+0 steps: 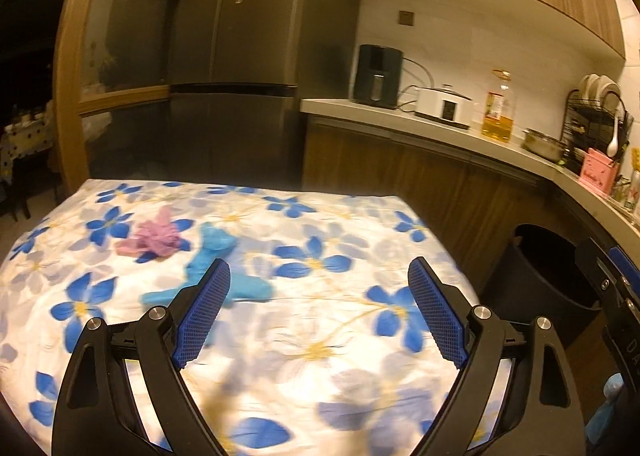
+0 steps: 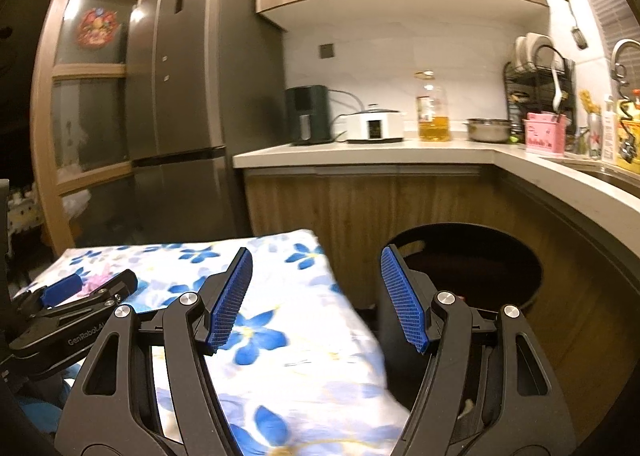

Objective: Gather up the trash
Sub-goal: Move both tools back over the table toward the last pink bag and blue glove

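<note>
Now the left claw [image 1: 319,276] hangs wide and empty over the flowered counter [image 1: 340,336]. Far left lie a blue glove [image 1: 212,256] and pink glove [image 1: 154,236]. The right claw [image 2: 316,270], also wide and empty, faces the black bin [image 2: 480,256].

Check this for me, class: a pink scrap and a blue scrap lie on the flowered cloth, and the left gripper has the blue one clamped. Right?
Not quite. The left gripper is open and empty; the blue scrap lies loose on the flowered cloth, beside the pink scrap. The left wrist view shows it.

A fridge [image 2: 188,68] stands beside the counter [image 2: 360,152] bearing an oil bottle [image 2: 433,112].
</note>
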Motion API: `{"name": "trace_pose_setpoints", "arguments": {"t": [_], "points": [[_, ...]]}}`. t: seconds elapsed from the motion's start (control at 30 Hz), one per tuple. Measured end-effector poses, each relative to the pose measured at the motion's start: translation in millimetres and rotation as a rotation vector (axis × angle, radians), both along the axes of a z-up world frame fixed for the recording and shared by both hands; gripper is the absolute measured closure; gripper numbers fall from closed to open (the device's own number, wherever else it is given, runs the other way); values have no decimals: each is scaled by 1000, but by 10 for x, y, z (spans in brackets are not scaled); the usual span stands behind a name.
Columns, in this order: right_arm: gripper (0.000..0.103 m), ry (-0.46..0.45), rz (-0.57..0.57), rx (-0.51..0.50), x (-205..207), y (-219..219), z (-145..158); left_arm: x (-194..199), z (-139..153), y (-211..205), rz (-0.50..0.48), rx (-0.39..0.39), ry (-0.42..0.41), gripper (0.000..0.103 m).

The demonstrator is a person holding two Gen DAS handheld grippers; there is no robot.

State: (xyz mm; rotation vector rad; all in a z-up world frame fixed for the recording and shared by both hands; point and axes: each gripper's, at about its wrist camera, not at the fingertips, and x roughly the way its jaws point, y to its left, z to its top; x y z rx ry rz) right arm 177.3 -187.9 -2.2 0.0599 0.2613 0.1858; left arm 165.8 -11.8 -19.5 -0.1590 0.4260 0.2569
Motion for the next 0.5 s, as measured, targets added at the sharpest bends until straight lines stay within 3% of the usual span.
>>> {"name": "trace_pose_setpoints", "arguments": {"t": [0.5], "points": [[37,91,186,-4,242,1093,-227,-261,-140,1169,216,30,46,16]]}}
